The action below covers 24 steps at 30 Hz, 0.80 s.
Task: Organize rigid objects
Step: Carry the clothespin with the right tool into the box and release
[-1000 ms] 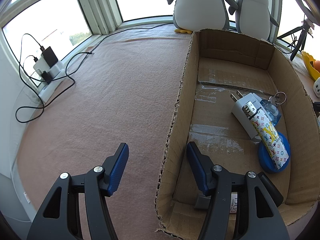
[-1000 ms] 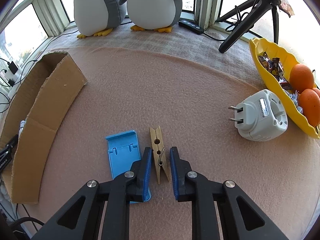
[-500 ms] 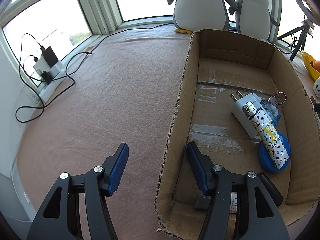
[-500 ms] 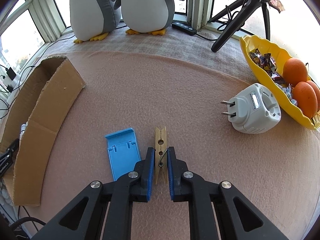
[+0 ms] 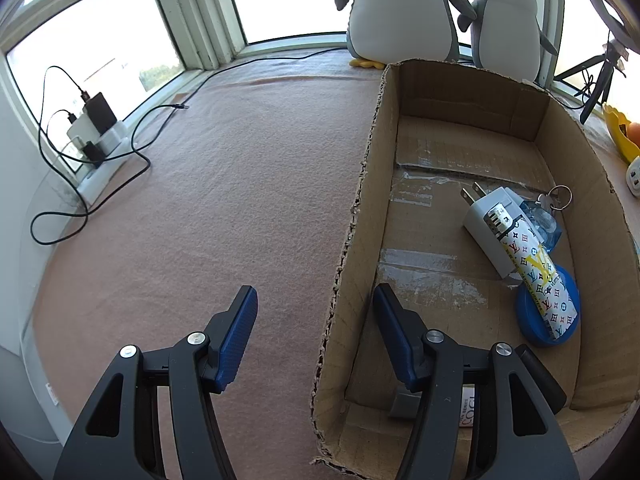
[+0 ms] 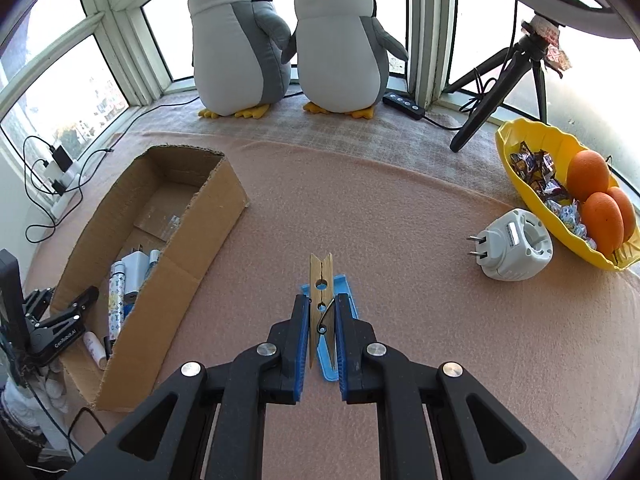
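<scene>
My right gripper (image 6: 322,312) is shut on a wooden clothespin (image 6: 321,280) and holds it lifted above a blue plastic stand (image 6: 344,300) that lies on the pink cloth. The cardboard box (image 6: 176,248) stands to the left. My left gripper (image 5: 316,312) is open and straddles the box's left wall (image 5: 360,216) near its front end. Inside the box lie a white charger (image 5: 486,224), a patterned tube (image 5: 540,276), a blue lid (image 5: 532,316) and keys (image 5: 556,198).
A white plug adapter (image 6: 514,246) lies right of the clothespin, beside a yellow bowl (image 6: 520,156) of oranges and sweets. Two plush penguins (image 6: 336,40) and a tripod (image 6: 504,80) stand at the back. Chargers and cables (image 5: 92,132) lie at the far left.
My right gripper closed on the clothespin and lifted it off the cloth, rising so the box interior comes into view. The left gripper has not moved.
</scene>
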### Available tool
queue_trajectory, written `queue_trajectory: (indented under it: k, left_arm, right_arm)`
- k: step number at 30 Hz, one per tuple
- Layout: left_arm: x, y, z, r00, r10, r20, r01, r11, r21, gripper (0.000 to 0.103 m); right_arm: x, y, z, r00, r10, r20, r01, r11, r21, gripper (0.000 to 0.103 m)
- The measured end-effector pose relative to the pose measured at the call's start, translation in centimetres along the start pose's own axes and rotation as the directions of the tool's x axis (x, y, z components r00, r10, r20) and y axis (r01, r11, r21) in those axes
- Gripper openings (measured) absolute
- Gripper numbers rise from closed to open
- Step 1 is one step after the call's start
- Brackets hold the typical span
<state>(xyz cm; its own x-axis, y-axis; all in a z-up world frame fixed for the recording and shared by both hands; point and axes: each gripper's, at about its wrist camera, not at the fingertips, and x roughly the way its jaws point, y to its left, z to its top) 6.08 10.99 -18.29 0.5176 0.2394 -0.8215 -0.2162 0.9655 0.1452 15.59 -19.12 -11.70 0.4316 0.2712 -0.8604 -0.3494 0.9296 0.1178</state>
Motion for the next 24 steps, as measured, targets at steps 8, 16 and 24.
queue_trajectory:
  k: [8, 16, 24]
  left_arm:
    - [0.0, -0.1, 0.0, 1.000, 0.001, 0.000, -0.001, 1.000, 0.000, 0.060]
    - [0.0, 0.0, 0.0, 1.000, 0.001, 0.000, -0.001, 1.000, 0.001, 0.060]
    - [0.0, -0.1, 0.0, 1.000, 0.001, 0.000, -0.001, 1.000, 0.000, 0.060]
  right_arm:
    - [-1.8, 5.9, 0.2, 0.995, 0.096, 0.024, -0.094, 0.992, -0.085, 0.011]
    - [-1.9, 11.1, -0.7, 0.984, 0.178, -0.002, -0.175, 0.970, -0.167, 0.011]
    - [-0.3, 14.8, -2.4, 0.975, 0.211, -0.064, -0.220, 0.950, -0.223, 0.011]
